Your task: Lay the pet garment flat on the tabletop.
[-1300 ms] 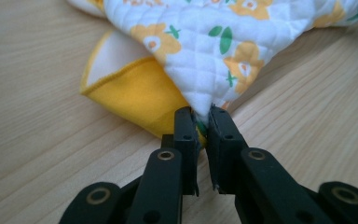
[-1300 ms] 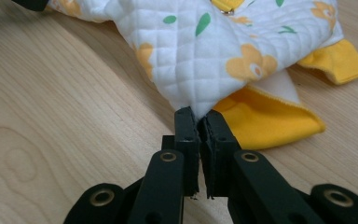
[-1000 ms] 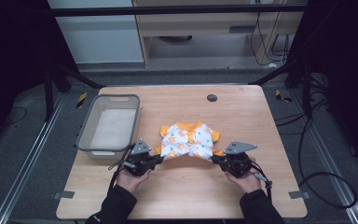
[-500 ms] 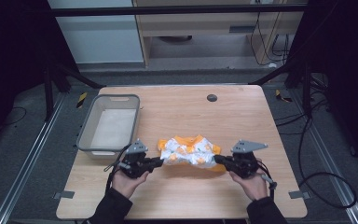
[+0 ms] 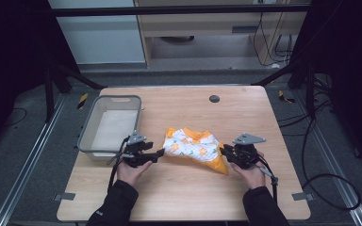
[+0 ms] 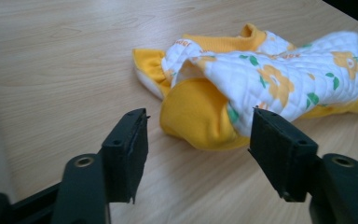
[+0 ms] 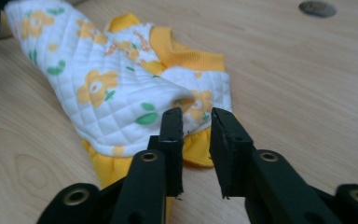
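garment (image 5: 195, 148) lies folded (claws apart)

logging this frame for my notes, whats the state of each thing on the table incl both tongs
garment: folded over in a loose bundle, flat on the table, held by neither tongs
left tongs: jaws have just been opening, wide apart, garment's orange end between them untouched
right tongs: jaws have just been opening, small gap, nothing pinched
bin: upright at the table's left, no garment inside
table: bare wood around the garment
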`<state>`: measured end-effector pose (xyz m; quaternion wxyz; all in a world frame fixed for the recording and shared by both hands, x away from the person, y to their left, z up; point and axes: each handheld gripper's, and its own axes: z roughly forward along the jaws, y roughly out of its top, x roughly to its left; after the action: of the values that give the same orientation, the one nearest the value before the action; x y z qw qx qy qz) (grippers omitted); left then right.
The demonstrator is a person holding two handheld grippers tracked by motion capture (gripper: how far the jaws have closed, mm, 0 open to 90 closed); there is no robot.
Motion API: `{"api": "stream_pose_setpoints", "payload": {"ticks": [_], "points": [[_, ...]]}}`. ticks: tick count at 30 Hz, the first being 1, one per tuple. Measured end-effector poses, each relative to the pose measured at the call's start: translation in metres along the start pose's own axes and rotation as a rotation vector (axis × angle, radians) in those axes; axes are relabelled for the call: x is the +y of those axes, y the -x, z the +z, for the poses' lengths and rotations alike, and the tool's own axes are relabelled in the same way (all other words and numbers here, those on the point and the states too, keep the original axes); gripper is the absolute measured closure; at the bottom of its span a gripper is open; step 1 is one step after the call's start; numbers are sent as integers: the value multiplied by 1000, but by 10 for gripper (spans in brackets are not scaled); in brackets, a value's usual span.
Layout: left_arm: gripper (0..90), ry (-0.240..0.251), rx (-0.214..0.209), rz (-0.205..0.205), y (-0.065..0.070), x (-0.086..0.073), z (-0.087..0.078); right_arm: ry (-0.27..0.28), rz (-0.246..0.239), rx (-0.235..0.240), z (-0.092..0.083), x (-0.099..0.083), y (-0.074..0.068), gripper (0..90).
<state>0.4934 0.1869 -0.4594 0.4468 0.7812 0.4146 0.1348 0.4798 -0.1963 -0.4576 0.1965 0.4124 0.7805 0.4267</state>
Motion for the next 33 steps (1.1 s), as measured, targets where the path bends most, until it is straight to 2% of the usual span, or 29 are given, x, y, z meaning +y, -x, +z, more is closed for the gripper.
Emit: {"api": "stream_pose_setpoints", "payload": {"ticks": [1, 2, 4, 5, 6, 9, 11, 12, 16, 19, 22, 24, 25, 27, 30, 31, 33], "points": [[319, 7, -2, 15, 0, -6, -11, 32, -12, -2, -11, -4, -2, 648], [313, 7, -1, 18, 1, -10, -17, 40, -18, -6, -15, -7, -3, 624], [300, 0, -2, 35, 3, -18, -23, 48, -28, 1, -24, -15, -8, 550], [297, 0, -2, 35, 3, -18, -23, 48, -28, 1, -24, -15, -8, 550], [291, -30, 0, 62, 7, -28, -27, 29, -49, 27, -29, -27, -14, 511], [285, -71, -2, 96, 13, -42, -29, -3, -71, 62, -31, -40, -22, 473], [289, -85, 5, 107, 14, -46, -28, -26, -99, 84, -33, -49, -30, 451], [297, -110, 19, 128, 16, -51, -25, -25, -112, 91, -34, -53, -34, 444], [309, -89, 29, 156, 20, -48, -19, -25, -120, 118, -32, -57, -45, 422], [323, -55, 13, 169, 25, -42, -14, -22, -130, 146, -26, -55, -55, 417], [344, -42, 4, 183, 28, -39, -8, -7, -133, 160, -22, -53, -59, 424], [387, -45, -10, 189, 28, -37, -2, 6, -128, 186, -14, -49, -65, 456], [440, -55, -36, 166, 27, -37, 2, -1, -134, 189, -10, -47, -69, 478], [494, -71, -42, 157, 26, -37, 7, -11, -141, 189, -3, -45, -71, 513], [622, -80, -56, 144, 26, -37, 10, -16, -130, 188, 1, -42, -72, 563], [668, -83, -62, 137, 26, -37, 12, -17, -114, 192, 5, -40, -70, 655], [743, -85, -72, 116, 26, -36, 15, -24, -92, 200, 6, -38, -68, 742]]}}
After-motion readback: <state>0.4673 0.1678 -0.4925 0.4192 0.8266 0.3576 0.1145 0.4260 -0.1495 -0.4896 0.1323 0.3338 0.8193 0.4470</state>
